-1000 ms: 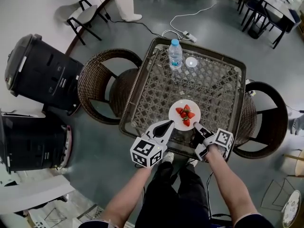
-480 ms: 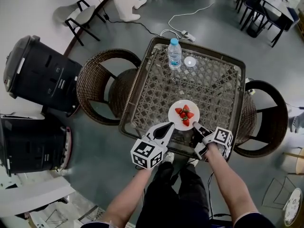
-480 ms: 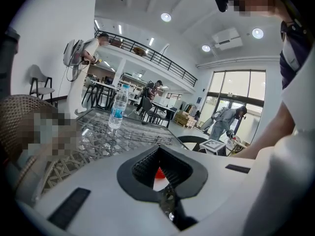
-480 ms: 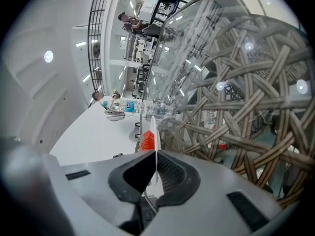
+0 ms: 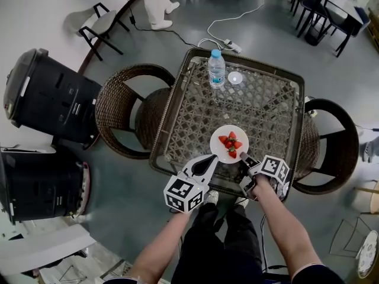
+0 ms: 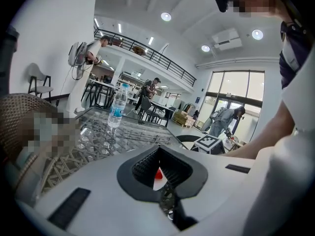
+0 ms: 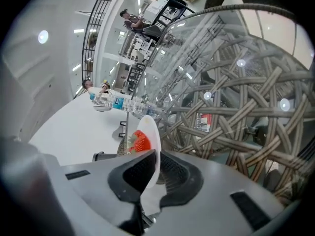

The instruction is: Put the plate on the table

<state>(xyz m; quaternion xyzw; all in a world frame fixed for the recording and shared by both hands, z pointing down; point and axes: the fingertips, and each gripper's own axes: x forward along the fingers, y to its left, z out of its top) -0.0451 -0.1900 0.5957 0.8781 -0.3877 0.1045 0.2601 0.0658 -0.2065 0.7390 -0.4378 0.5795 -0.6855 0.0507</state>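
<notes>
The left gripper (image 5: 209, 159) is nearly closed, its fingers pinching the near-left rim of the white plate (image 5: 238, 131). Strawberries (image 5: 231, 142) lie just beyond the fingertips, and the plate sits over the near edge of the glass-topped wicker table (image 5: 266, 99). The right gripper (image 5: 243, 157) clamps the near-right rim, jaws almost together.

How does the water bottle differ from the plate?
The bottle stands upright at the table's far edge; the plate lies flat near the front edge. The bottle is clear with a blue cap; the plate is white and carries strawberries. Nothing holds the bottle; the right gripper pinches the plate's rim. Both are over the table.
</notes>
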